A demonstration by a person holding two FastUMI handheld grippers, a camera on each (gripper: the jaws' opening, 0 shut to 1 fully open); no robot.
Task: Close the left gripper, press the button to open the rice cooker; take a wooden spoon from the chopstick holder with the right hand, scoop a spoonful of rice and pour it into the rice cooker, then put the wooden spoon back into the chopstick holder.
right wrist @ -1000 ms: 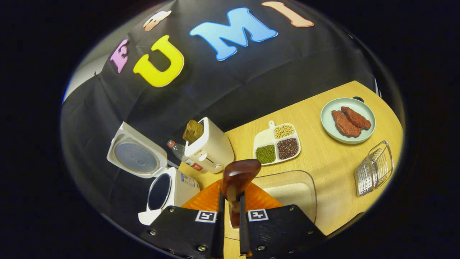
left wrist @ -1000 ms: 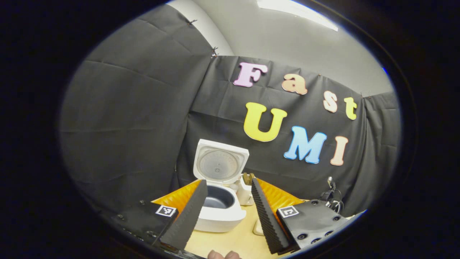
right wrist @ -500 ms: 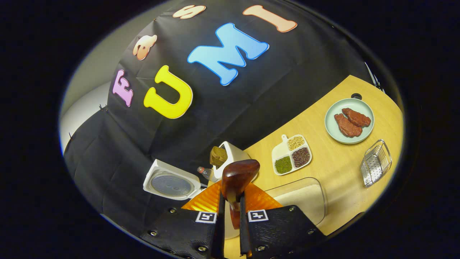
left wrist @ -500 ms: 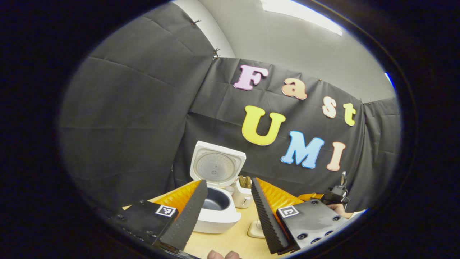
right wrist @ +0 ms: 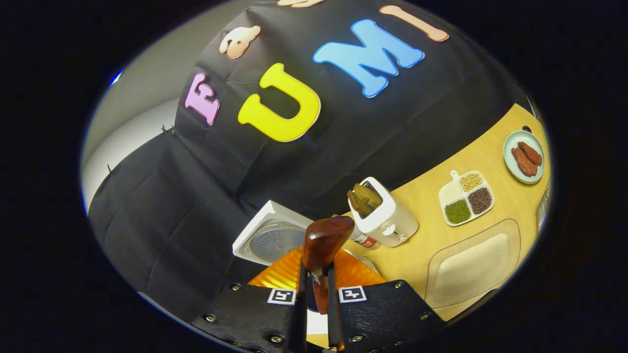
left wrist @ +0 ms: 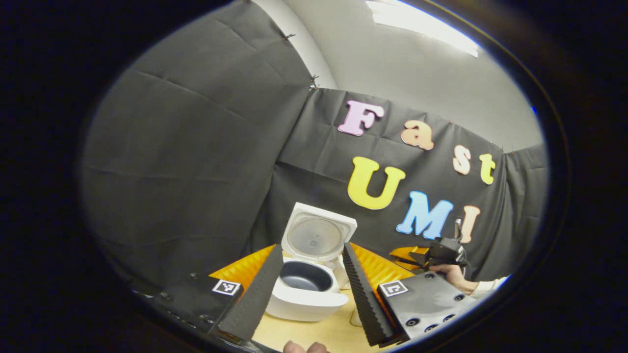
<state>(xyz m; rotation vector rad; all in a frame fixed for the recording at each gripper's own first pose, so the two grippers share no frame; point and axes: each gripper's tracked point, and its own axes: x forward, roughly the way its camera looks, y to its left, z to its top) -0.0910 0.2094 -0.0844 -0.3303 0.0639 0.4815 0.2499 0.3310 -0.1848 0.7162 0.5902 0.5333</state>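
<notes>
Rice cooker (left wrist: pixel 306 289) lid-up, pot seemingly empty; right gripper (right wrist: pixel 314 294) tight around wooden spoon (right wrist: pixel 325 240); left gripper (left wrist: pixel 306 289) agape, empty.

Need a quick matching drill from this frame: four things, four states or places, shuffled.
Things:
1. rice cooker
2. wooden spoon
3. toaster
4. round plate

States:
a. holds two reddish pieces
b. lid up, pot showing
c. clamped between the right gripper fingers
d. brown slices sticking out of the top

Pairs: 1-b, 2-c, 3-d, 4-a
</notes>
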